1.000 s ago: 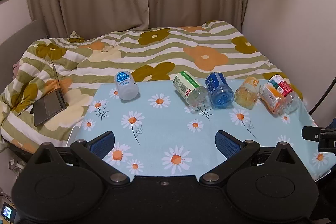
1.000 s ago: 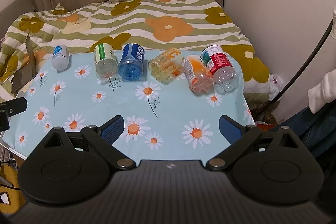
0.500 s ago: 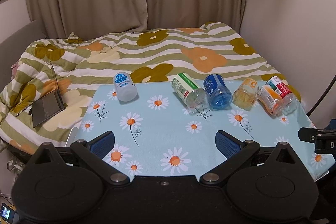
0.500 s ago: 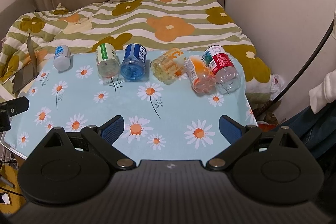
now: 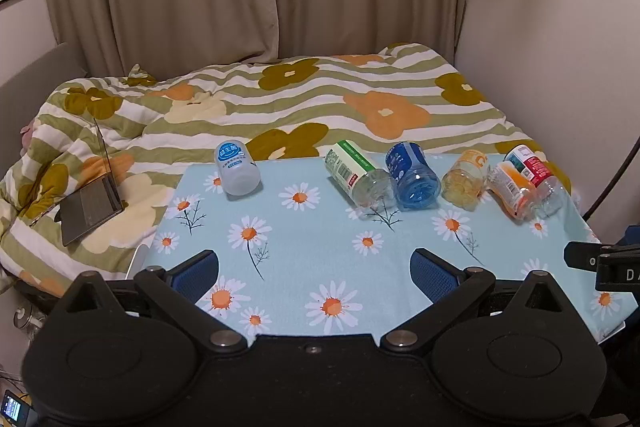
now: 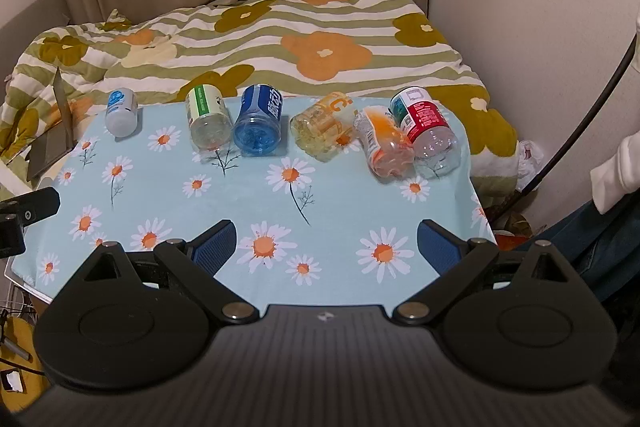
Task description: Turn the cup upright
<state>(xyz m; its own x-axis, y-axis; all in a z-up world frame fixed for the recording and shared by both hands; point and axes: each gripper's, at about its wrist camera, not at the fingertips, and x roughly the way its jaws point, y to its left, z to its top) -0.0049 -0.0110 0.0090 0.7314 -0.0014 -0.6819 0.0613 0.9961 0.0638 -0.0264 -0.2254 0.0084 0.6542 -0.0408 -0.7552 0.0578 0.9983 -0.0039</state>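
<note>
left claw (image 5: 314,265) spread wide, right claw (image 6: 325,241) likewise (both empty)

Dim warm indoor light; fisheye-bent edges, sharp.

Tabletop (image 5: 304,251), covered in light-blue daisy-print cloth, lies directly ahead of both tools. Six cut-bottle cups lie on their sides along its far edge. Left to right: white cup (image 5: 237,169), apart from the rest; green cup (image 5: 356,177) touching blue cup (image 5: 412,175); yellow cup (image 5: 466,179); orange cup (image 5: 512,189) against red cup (image 5: 536,175) at far right. Near half of the cloth is bare.
</note>
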